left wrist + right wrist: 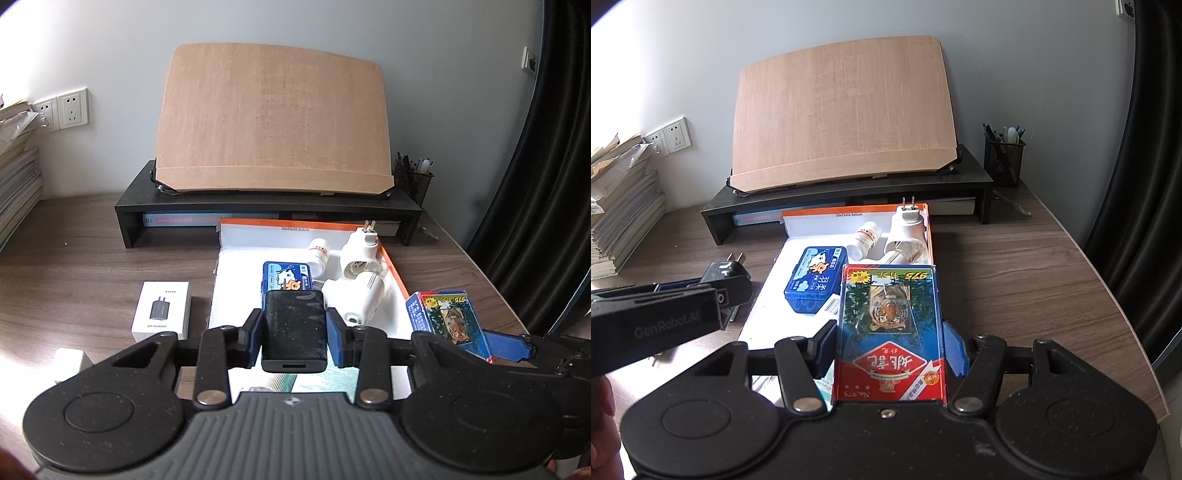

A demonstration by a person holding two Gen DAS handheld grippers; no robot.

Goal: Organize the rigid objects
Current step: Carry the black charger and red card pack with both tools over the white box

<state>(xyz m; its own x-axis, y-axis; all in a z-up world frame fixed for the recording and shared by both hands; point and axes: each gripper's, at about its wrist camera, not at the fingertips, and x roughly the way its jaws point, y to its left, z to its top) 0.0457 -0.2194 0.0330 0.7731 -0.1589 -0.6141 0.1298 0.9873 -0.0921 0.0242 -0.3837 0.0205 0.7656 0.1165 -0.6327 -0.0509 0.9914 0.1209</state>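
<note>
My left gripper [294, 325] is shut on a black charger [294, 330] and holds it over the near part of the white, orange-edged box [236, 291]. My right gripper [890, 343] is shut on a playing-card box with a tiger picture [890, 332], held over the box's right side [929, 236]. The card box also shows in the left wrist view [447, 321]. Inside the box lie a blue tin [816, 278], a small white bottle [864, 240] and white plug adapters [905, 232]. The left gripper with the charger [729, 275] shows at left in the right wrist view.
A white charger carton [162, 310] lies on the wooden desk left of the box. A black monitor riser [266, 206] with a tilted wooden board [273, 118] stands behind. A mesh pen holder [413, 181] is at back right, stacked papers [620, 206] at left.
</note>
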